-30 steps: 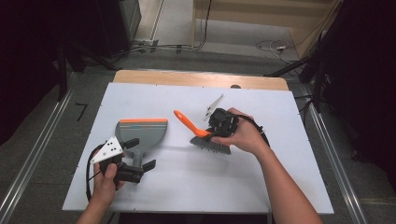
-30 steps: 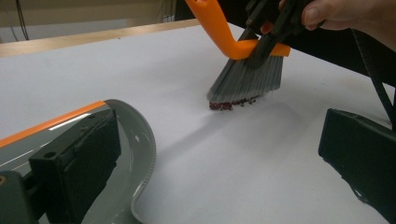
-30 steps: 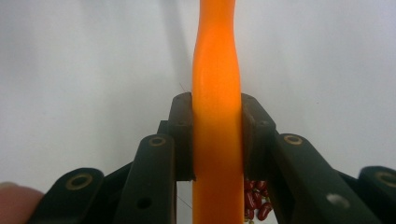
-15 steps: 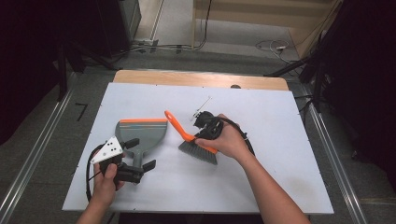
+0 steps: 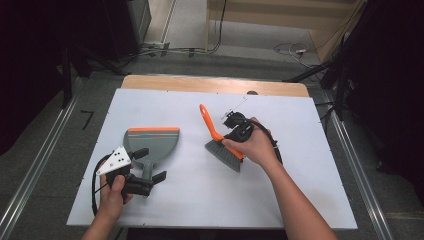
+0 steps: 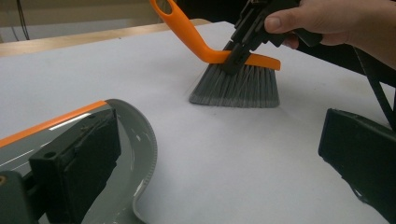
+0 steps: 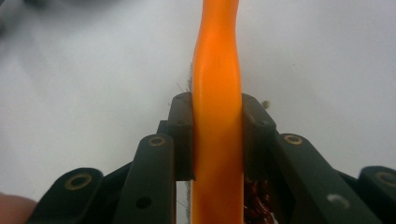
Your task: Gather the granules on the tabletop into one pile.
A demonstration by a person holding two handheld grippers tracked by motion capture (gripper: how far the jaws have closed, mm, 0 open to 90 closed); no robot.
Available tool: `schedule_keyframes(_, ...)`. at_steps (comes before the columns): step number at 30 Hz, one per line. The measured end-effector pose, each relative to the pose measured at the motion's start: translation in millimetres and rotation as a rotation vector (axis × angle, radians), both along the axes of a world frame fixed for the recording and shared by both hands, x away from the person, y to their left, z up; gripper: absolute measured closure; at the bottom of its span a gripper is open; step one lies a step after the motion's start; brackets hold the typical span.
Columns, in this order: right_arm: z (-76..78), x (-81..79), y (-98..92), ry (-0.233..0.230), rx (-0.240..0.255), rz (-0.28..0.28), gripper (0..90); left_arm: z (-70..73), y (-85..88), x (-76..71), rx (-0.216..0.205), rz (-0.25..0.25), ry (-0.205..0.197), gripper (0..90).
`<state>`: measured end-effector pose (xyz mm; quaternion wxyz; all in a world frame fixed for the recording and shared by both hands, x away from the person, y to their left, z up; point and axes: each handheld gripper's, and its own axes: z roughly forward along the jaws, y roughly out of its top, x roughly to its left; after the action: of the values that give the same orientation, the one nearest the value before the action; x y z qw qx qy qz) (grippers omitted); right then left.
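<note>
- One brush [image 5: 222, 145] with an orange handle stood on the white table [image 5: 300, 125].
- One grey dustpan [image 5: 152, 145] lay left of the brush.
- Two grippers were there: left gripper [image 5: 150, 165], right gripper [image 5: 235, 134].

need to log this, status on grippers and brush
Right gripper shut on brush, bristles on the table. Left gripper open, jaws either side of the dustpan handle. Nothing between brush and dustpan.
</note>
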<state>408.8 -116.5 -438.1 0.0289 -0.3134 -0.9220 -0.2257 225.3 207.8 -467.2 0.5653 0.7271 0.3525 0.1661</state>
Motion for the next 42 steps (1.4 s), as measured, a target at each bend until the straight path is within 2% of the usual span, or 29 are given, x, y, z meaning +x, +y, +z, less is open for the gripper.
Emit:
schedule_keyframes(15, -0.8, 6.2, -18.4, 0.001, 0.007, -0.067, 68.5, 0.1, -0.4, -0.4, 0.000, 0.001, 0.002, 0.0)
schedule_keyframes(26, -0.5, 7.9, -24.0, -0.006, -0.002, -0.101, 68.5, 0.2, -0.1, -0.4, 0.000, 0.001, 0.003, 0.0)
schedule_keyframes(31, 0.7, 6.5, -23.6, -0.006, 0.017, -0.104, 68.7, -0.2, 0.0, 0.0, 0.000, 0.001, 0.001, 0.0)
schedule_keyframes(37, 4.0, 5.2, -24.2, 0.032, 0.068, -0.105, 68.9, 0.2, -0.1, 0.0, 0.001, 0.001, 0.002, 0.0)
schedule_keyframes(42, 8.1, 3.1, -25.0, 0.022, 0.069, -0.097, 68.9, 0.1, -0.3, 0.0, 0.002, 0.001, 0.001, 0.0)
